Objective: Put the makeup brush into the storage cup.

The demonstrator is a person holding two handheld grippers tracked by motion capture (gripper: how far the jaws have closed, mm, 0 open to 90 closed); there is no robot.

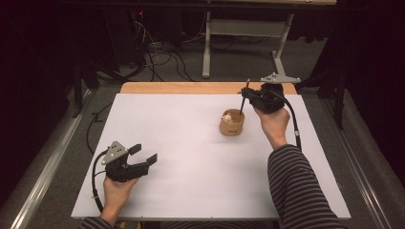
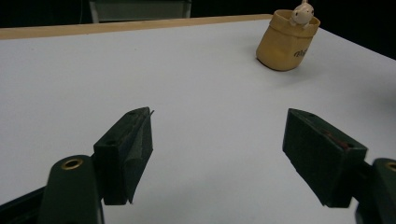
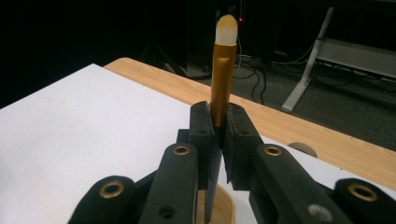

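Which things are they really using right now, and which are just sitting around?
Being used:
- right claw, shut on the gold brush
- tan cup under the brush

Just sitting around:
- left claw, open, holding nothing
- little toy figure in the cup
- white table

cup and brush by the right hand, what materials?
Cup: tan, matte, slightly slumped walls, so probably soft plastic or rubber; can't be sure. Makeup brush in the right tool: glossy gold ferrule, likely metal or metallised plastic; pale, soft-looking bristle tip.
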